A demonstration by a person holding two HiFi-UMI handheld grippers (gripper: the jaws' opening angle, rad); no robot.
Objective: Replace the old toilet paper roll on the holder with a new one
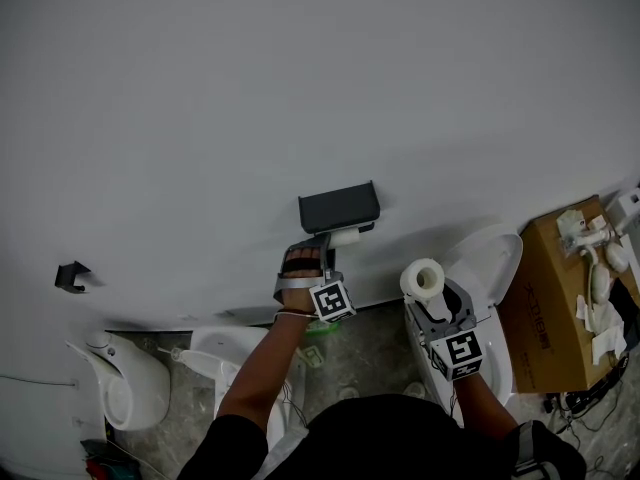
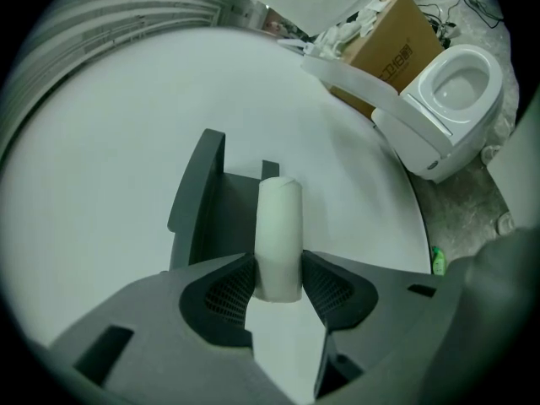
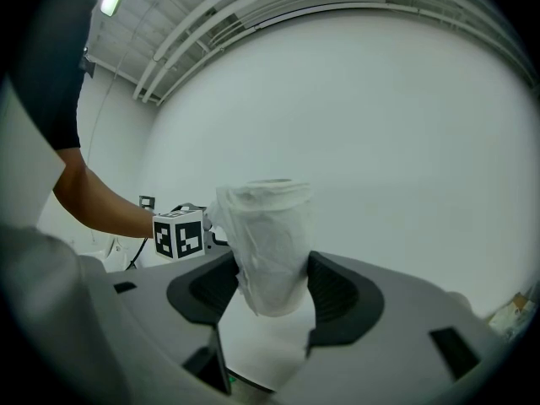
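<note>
Left hand-held gripper [image 2: 278, 275] clamps old roll [image 2: 278, 222] (on its holder [image 2: 201, 194]); right hand-held gripper [image 3: 272, 287] clamps new roll [image 3: 266, 230].

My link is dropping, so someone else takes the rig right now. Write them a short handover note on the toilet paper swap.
Left gripper: shut on the pale, bare cardboard tube, which sits at the dark grey wall-mounted holder, not yet pulled off.
Right gripper: shut on the new white toilet paper roll, held to the right of the holder in the head view.
Done: old tube gripped, new roll in hand.
Left: draw the tube off, put it aside, then slide the new roll onto the holder.
</note>
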